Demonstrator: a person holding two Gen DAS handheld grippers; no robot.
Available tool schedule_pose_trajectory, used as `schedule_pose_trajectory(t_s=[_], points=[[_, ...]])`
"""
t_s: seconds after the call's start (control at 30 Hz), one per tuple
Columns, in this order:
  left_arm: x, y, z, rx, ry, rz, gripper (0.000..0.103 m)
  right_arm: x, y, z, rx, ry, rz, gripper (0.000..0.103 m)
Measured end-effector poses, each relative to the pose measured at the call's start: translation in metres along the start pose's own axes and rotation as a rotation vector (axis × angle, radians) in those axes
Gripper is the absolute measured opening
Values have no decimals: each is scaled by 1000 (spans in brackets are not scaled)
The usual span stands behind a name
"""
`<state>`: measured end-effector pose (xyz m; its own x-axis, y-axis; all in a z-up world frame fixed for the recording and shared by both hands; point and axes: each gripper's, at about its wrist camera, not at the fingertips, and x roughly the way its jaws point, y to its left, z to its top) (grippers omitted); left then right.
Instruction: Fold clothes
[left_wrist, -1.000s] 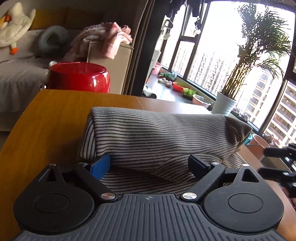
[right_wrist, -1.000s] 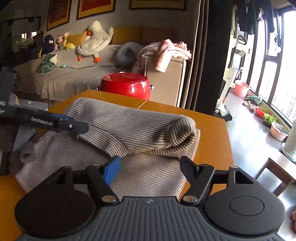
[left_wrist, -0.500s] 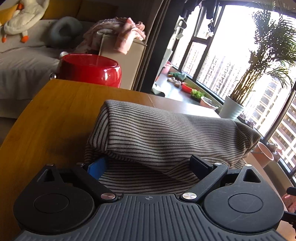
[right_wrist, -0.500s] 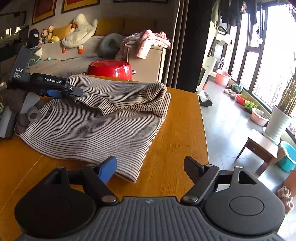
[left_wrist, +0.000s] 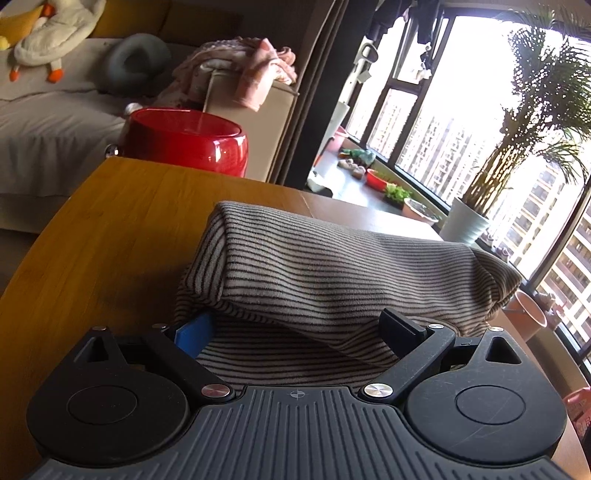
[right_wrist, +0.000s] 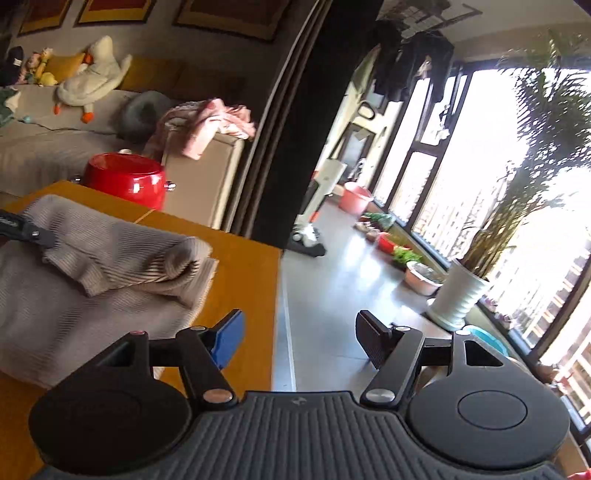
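While the right gripper (right_wrist: 299, 341) at lower centre narrows its empty jaws, the left gripper (left_wrist: 295, 330) sits spread and released around the striped garment (left_wrist: 332, 273); it lies mid-frame on the wooden table (left_wrist: 110, 229), one fold done, probably more remaining.

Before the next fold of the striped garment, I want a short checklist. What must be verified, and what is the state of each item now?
1. Right gripper free of cloth: ok. Its jaws are closing with nothing between them, out past the table's edge.
2. Left gripper at the striped garment: ok, the cloth lies between its fingers.
3. Left gripper actually gripping: not ok, the jaws stand wide and no pad visibly presses.
4. Folded flap lying neatly: not ok, it bulges as a roll.
5. Garment fully on the table: ok in the right wrist view.
6. Red pot clear of the garment: ok, apart at the far edge.
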<state>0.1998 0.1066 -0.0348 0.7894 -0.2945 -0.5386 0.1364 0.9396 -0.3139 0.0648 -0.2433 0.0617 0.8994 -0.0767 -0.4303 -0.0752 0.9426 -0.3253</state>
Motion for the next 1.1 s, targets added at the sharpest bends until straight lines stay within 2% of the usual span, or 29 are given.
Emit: schedule_pose_trajectory(t_s=[0.2,0.33,0.4,0.57,0.67,0.8,0.87,0.97,1.03,1.1], points=[[0,0,-1,-1,0,1,99,-15,43,-26,-82,83,264,68],[-1,0,0,-2,-1,0,99,-15,73,-34,-142,105,344,70],[-1,0,-1,-4,-2,-2,99,-8,81,-37,-159,117,295,70],[-1,2,0,-11,-4,-6,99,25,72,-43,-92,153,149,70],[-1,3,0,-15,-5,-7,99,28,68,-40,-108,126,95,70],[-1,4,0,-20,-5,-10,100,-9,54,-4,-122,-70,29,70],[-1,4,0,-23,-7,-12,100,-21,49,11,-152,-121,21,70],[0,5,1,-28,-7,-15,101,-19,45,9,-229,-75,13,72],[0,5,1,-28,-7,-15,101,-11,42,-7,-267,11,13,73],[0,6,1,-29,-6,-16,101,-4,37,-27,-320,73,-82,72]])
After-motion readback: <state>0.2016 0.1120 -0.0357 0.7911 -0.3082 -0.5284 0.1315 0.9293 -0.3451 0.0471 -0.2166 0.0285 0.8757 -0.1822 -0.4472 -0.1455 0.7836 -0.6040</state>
